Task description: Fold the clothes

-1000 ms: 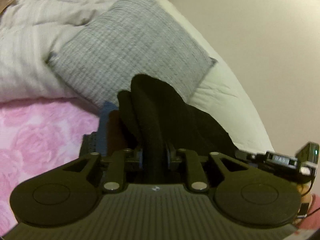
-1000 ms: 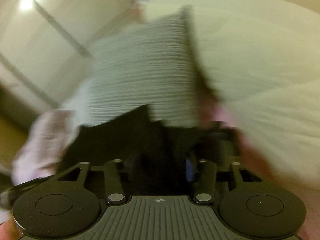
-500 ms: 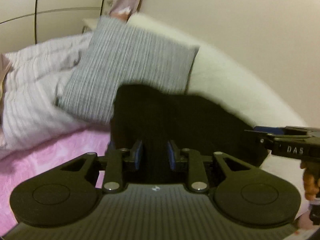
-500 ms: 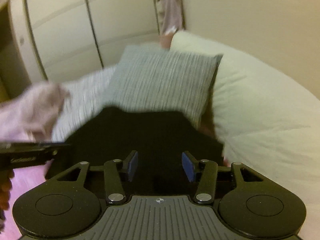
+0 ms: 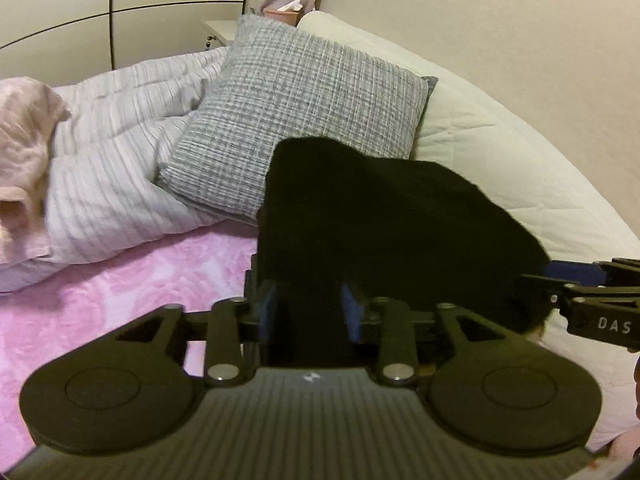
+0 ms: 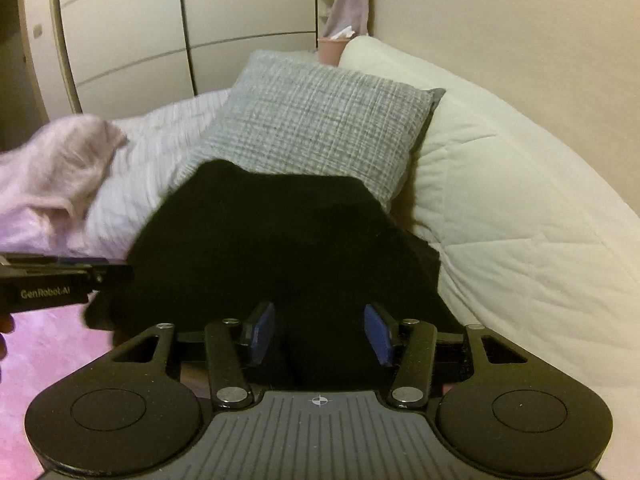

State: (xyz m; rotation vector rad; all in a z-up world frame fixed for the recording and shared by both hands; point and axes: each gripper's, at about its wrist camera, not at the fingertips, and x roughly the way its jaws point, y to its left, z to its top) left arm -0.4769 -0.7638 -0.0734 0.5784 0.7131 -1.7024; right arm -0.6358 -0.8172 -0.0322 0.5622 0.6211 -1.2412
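A black garment (image 5: 380, 220) lies in a folded heap on the bed, in front of a grey pillow. My left gripper (image 5: 308, 300) is at its near left edge, its blue pads apart with black cloth lying loosely between them. My right gripper (image 6: 320, 328) is at the near right edge of the same black garment (image 6: 272, 232), its pads spread wide over the cloth. Each gripper shows in the other's view: the right one (image 5: 560, 280) at the right edge, the left one (image 6: 100, 276) at the left edge.
The grey woven pillow (image 5: 300, 112) leans on a cream quilted cushion (image 5: 500, 148) along the wall. A striped lilac duvet (image 5: 112, 140) and a crumpled pink garment (image 5: 20, 140) lie to the left. A pink floral bedspread (image 5: 120, 300) covers the near bed. Wardrobe doors (image 6: 140, 40) stand behind.
Both grippers were shut on the black garment and swinging it toward the pillow. Now their pads have parted, the right wider than the left, and the garment rests on the bed.
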